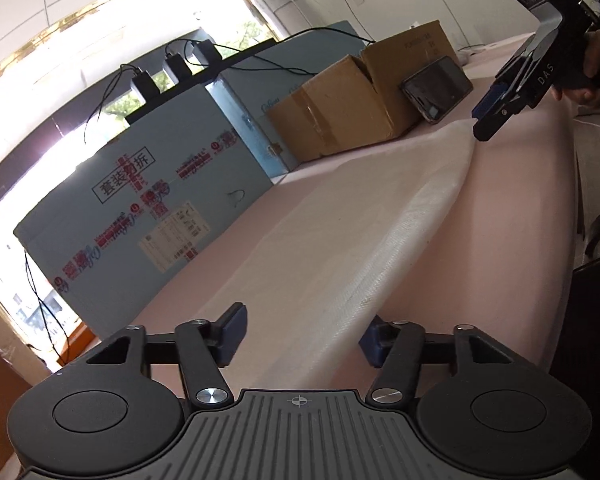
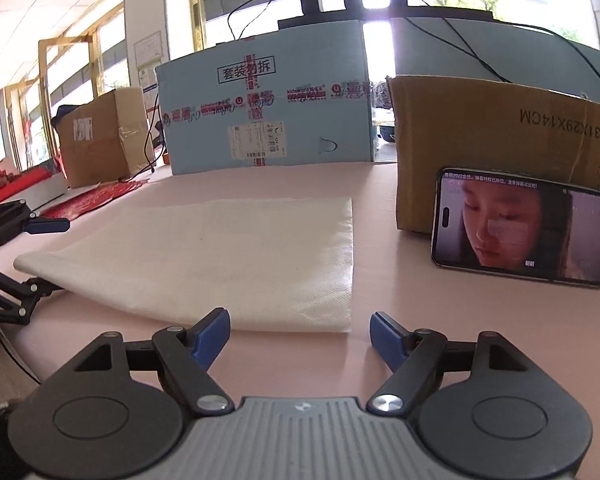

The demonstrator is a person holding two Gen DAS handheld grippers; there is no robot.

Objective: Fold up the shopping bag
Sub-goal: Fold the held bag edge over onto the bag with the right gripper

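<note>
A white woven shopping bag (image 2: 220, 260) lies flat on the pink table (image 2: 400, 308), folded into a wide rectangle. In the left wrist view the bag (image 1: 340, 240) stretches away as a long strip. My left gripper (image 1: 302, 336) stands at its near end, fingers wide apart, with the bag's end between them and neither pad pressing on it. The right wrist view shows the left gripper (image 2: 58, 256) at the bag's left end, one finger above and one below. My right gripper (image 2: 300, 336) is open and empty just before the bag's near edge. A hand holds the right gripper (image 1: 486, 124) over the bag's far end.
A pale blue carton (image 2: 260, 112) stands behind the bag. A brown box (image 2: 480, 152) stands at the right with a lit phone (image 2: 524, 228) leaning on it. Another brown box (image 2: 100, 140) and red paper (image 2: 96, 200) lie at the far left.
</note>
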